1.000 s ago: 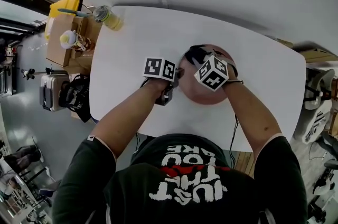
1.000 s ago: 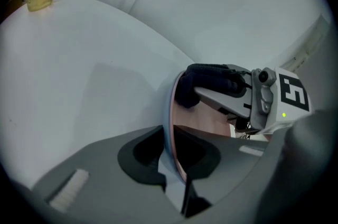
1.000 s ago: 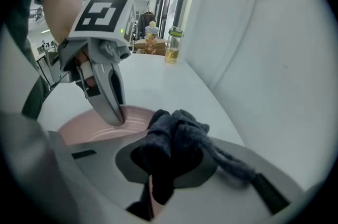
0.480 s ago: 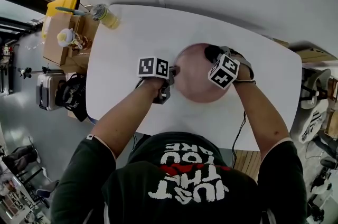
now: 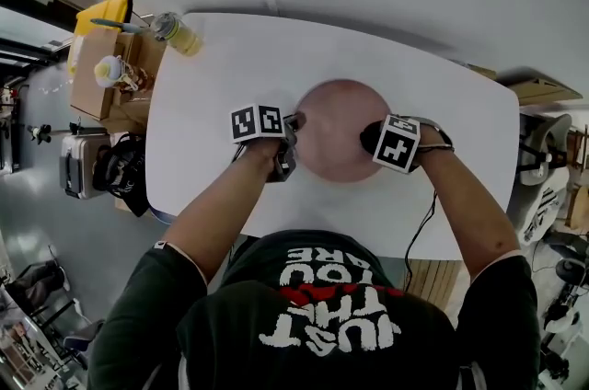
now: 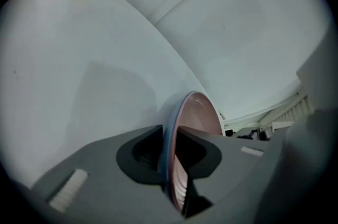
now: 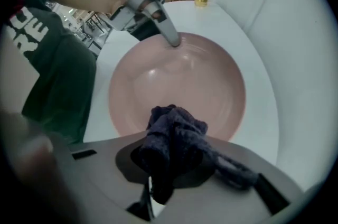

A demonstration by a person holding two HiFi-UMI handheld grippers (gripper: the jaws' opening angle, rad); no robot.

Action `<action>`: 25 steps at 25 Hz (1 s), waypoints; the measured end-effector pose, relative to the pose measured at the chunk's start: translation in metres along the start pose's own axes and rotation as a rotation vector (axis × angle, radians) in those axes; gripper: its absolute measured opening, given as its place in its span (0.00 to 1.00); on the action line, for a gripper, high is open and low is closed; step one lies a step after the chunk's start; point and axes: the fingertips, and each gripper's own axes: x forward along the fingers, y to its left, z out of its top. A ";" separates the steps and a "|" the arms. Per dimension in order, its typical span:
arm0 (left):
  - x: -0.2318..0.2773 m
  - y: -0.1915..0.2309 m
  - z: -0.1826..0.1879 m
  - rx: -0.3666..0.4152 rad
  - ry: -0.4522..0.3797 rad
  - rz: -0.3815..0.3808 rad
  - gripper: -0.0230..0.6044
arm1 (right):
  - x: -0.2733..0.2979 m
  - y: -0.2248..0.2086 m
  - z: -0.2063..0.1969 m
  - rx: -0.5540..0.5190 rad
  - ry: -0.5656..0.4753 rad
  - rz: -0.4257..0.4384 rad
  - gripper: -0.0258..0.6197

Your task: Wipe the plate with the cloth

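Note:
A pink plate lies on the white table. My left gripper is at its left rim. In the left gripper view the plate's edge runs between the jaws of the left gripper, and both pads rest against it. Those jaws have just been opening a little, with the rim still between them. My right gripper points down at the plate's right edge, shut on a bunched dark cloth. The cloth hangs over the near part of the plate, and the left gripper holds the far rim.
A bottle of yellow liquid stands at the table's far left corner. Beside the table are a cardboard box with small items and a bag on the floor. The person's arms reach in from the near edge.
The right gripper has swept the cloth from the plate's far middle to its right edge, nearer the person. The left gripper has stayed at the left rim and rolled slightly.

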 end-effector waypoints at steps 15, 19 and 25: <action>0.002 -0.002 0.002 0.019 -0.035 0.004 0.14 | 0.022 0.072 0.122 -0.064 -0.283 0.102 0.10; 0.002 -0.005 -0.003 0.090 0.032 -0.013 0.13 | 0.017 0.045 0.152 0.036 -0.434 0.035 0.10; 0.003 -0.009 -0.010 0.177 0.126 -0.051 0.11 | 0.007 -0.001 0.158 0.106 -0.561 -0.056 0.10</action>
